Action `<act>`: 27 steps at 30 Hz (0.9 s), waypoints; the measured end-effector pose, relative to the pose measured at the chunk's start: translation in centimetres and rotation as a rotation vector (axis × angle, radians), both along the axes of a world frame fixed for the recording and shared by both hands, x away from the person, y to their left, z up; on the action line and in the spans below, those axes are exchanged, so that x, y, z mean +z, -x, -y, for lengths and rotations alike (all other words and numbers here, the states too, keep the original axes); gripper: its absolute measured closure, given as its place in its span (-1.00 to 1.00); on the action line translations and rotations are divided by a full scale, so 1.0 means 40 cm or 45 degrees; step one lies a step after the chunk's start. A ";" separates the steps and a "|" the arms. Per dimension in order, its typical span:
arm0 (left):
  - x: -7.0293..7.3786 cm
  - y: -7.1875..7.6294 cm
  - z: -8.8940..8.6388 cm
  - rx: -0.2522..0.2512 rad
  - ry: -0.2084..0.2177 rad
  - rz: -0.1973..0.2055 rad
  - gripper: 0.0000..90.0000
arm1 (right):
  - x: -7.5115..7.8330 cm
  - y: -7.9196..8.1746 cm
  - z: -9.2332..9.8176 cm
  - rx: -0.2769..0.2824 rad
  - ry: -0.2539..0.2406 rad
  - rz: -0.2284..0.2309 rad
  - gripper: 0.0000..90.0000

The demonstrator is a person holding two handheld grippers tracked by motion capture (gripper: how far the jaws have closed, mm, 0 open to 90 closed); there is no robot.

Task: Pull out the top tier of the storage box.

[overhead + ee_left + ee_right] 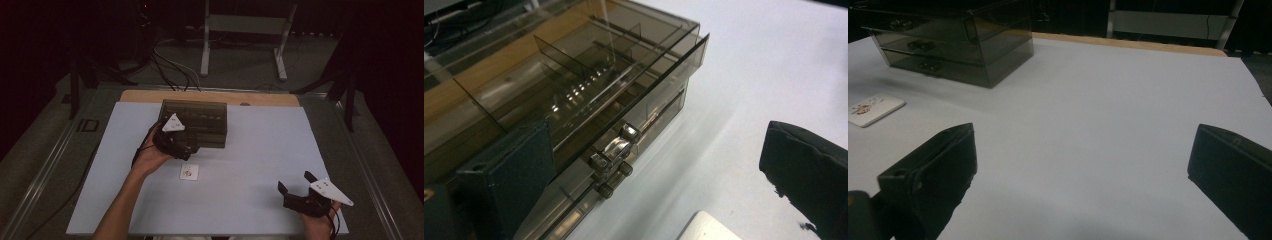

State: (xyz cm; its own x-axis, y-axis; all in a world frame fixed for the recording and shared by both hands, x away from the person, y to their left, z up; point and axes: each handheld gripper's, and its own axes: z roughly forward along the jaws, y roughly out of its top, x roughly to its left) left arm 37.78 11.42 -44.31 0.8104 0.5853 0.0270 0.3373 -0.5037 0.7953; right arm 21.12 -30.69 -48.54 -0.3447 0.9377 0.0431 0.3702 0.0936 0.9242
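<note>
Left gripper [644,165] spread wide, holding nothing, pushed up against the front of the smoky drawer box [195,122] at centre-left of the high view. Between the jaws, just left of centre in the left gripper view: the small metal handle [614,150] of a drawer, apart from both pads, closer to the left-hand one. Long axis of that handle running along the drawer front, from lower left to upper right of the frame, roughly in line with the gap between the jaws and not across it. Top drawer apparently pulled out a little, dividers showing through the clear top. Small white card [189,172] on the sheet just below the left hand.

Right gripper [296,186] also wide and empty, resting low at bottom right of the high view, well apart from the box. Clearly the left one nearer to the handle.
</note>
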 end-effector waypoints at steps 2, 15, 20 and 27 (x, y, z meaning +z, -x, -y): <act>-0.005 -0.004 0.006 -0.006 -0.024 -0.001 -0.94 | 0.000 -0.001 0.000 0.000 0.002 0.001 -1.00; -0.009 -0.006 0.009 -0.023 -0.056 -0.019 -0.94 | 0.000 -0.001 0.000 0.000 0.000 0.001 -1.00; 0.000 0.009 0.002 -0.078 -0.079 -0.058 -0.94 | 0.000 -0.001 0.001 -0.003 -0.002 0.000 -1.00; 0.006 0.008 0.007 -0.102 -0.099 -0.075 -0.93 | -0.002 -0.002 -0.004 0.005 0.008 -0.003 -1.00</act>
